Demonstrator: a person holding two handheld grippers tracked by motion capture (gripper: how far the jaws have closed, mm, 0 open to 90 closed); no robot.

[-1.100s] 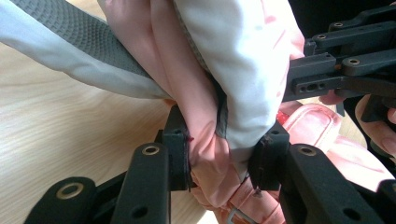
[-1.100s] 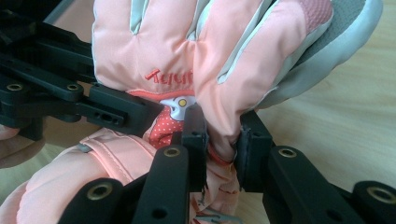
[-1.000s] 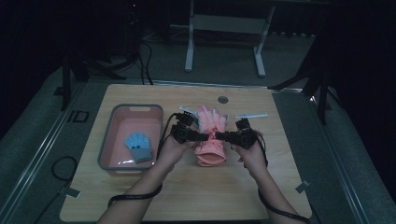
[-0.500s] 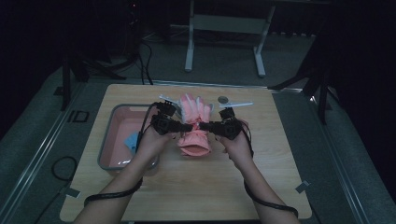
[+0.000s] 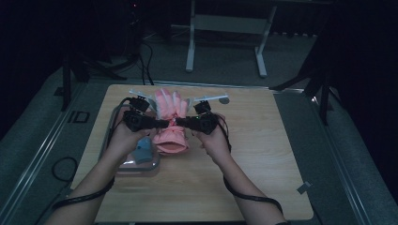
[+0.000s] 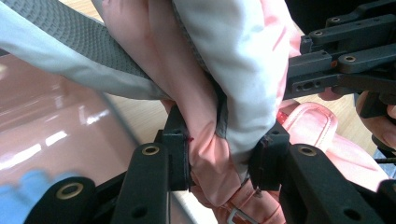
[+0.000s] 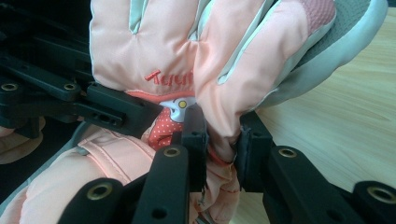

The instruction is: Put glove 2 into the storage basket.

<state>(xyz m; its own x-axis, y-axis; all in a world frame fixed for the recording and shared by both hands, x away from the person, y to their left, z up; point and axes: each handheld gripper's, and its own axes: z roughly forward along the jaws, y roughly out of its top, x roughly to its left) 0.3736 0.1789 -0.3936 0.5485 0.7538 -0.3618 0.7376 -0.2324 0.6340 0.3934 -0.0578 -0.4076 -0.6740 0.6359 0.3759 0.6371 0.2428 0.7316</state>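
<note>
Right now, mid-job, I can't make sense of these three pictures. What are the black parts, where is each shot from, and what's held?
A person holds a black two-jaw tool in each hand. The high view looks down on the wooden table. There the left tool and right tool both pinch a pink glove, lifted beside a pink tray with something blue inside. The other two pictures come from cameras riding on each tool, looking along its jaws: both show the jaws squeezing glove fabric.

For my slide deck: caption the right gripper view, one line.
Right gripper pinches a fold of the pink glove above the wooden table, left gripper gripping its far side.
</note>
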